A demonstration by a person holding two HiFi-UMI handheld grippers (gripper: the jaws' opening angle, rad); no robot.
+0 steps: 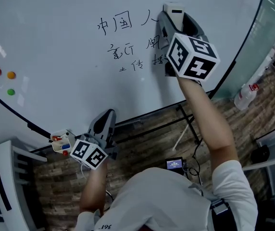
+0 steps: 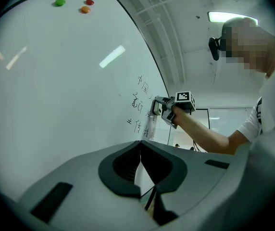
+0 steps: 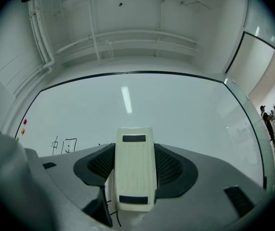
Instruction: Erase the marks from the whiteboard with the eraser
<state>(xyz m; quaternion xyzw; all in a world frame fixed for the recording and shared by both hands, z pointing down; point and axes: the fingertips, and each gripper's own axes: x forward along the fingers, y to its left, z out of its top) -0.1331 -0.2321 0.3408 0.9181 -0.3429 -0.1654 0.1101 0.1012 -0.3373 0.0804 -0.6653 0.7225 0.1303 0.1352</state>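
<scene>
A big whiteboard [image 1: 70, 13] carries three rows of black handwritten marks [image 1: 128, 44], seen small in the left gripper view as marks [image 2: 140, 107]. My right gripper [image 1: 173, 13] is shut on a cream eraser [image 1: 174, 9], held against the board at the right end of the top row. From the right gripper view the eraser [image 3: 135, 167] stands upright between the jaws, with marks [image 3: 63, 146] to its left. My left gripper [image 1: 104, 121] hangs low by the board's bottom edge, jaws shut and empty [image 2: 140, 160].
Red, orange and green magnets [image 1: 5, 78] stick to the board's left side. A small tray of markers [image 1: 61, 141] sits on the ledge beside the left gripper. A plastic bottle [image 1: 245, 96] stands right of the board. A stand's legs [image 1: 188, 126] cross the wood floor below.
</scene>
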